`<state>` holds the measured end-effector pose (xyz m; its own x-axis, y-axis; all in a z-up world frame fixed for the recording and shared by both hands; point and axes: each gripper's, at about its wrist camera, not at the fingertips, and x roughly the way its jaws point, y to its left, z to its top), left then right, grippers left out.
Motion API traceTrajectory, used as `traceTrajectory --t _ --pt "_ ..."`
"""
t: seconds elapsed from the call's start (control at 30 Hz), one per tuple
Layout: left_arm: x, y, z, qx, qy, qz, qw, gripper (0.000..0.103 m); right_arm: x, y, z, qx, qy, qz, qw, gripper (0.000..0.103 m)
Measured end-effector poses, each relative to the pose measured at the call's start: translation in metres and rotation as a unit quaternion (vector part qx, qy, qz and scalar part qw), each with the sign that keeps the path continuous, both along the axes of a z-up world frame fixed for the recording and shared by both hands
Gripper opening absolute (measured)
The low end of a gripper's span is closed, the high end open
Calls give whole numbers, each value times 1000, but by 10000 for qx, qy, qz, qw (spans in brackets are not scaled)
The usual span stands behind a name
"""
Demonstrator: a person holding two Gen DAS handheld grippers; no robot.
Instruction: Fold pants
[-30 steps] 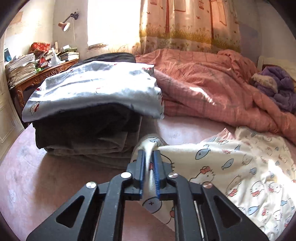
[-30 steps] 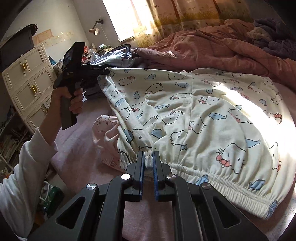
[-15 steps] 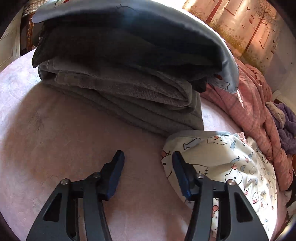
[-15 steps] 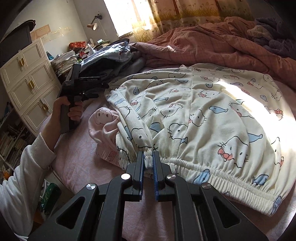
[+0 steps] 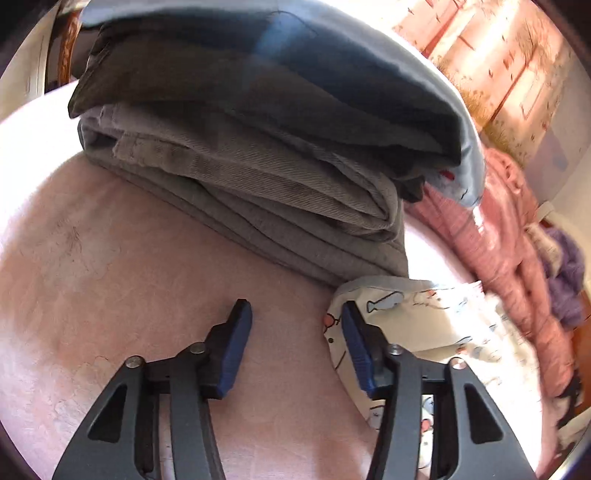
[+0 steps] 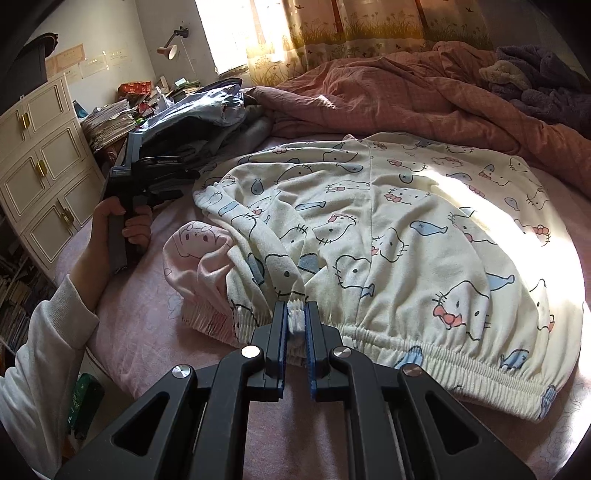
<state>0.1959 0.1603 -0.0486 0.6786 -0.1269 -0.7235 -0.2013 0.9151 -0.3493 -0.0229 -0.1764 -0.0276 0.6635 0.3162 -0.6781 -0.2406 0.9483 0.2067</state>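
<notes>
Nearest the right wrist camera, the right gripper was clamped tight on the elastic waistband of the pants, a bunched bit of white ribbed fabric pinched between its blue pads. The pants, cream with a cat-and-fish print, lay spread across the pink sheet of the bed, waistband toward the camera and the rest running away into a bright patch of sun. A pale pink garment poked out from under their left side. In the left wrist view, the left gripper stood over bare sheet with its jaws apart and nothing between them; they were easing slightly inward. A corner of the pants lay against the outer side of its right-hand finger, though whether cloth and finger actually touched was hard to tell at that angle. Just past that corner rose a stack of folded clothes, grey trousers at the bottom, darker pieces above and a light blue one on top. From the right wrist camera a hand in a white sleeve gripped the handle of that left gripper beside the pants' far left edge. Further back a rumpled pink quilt covered the bed, with a purple blanket at its far end, a cream cabinet at left and a printed curtain across the lit window.
</notes>
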Motion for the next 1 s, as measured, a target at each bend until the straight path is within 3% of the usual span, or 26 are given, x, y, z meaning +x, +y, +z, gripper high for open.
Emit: traceTrajectory --t 0.1,0.23,0.4,0.47,0.57,0.6,0.63,0.73,0.83,0.93,1.0 --pt "3 -18 3 457 26 -197 9988 38 -2 4 1 -116 -60 -77 9999 9" --pt "8 -31 5 259 -61 -733 9970 38 -4 4 0 -161 -86 -103 9998 9" --pt "15 -40 4 529 176 -714 9959 38 -5 6 0 -213 -113 -136 9996 9" --pt "15 -43 8 604 76 -854 9945 42 -5 7 0 -238 -121 -136 9996 9" --pt "7 -52 11 329 -264 -1419 9890 44 -4 8 -1 -236 -115 -146 9996 9" --pt "4 -55 13 401 -334 -1433 9883 44 -4 8 -1 -225 -111 -151 9996 9" --pt "3 -57 14 464 -349 -1439 9879 41 -4 7 -1 -218 -108 -154 9996 9" --pt "6 -59 10 382 -265 -1549 9868 3 -4 7 -1 -216 -93 -169 9996 9" --pt "1 -50 13 386 -439 -1339 9893 2 -3 8 -1 -262 -88 -170 9995 9" --pt "-17 -40 20 302 -977 -894 9907 2 -4 9 0 -274 -69 -178 9994 9" --pt "-29 -29 26 443 -1245 -545 9897 2 -5 9 2 -293 -74 -162 9994 9"
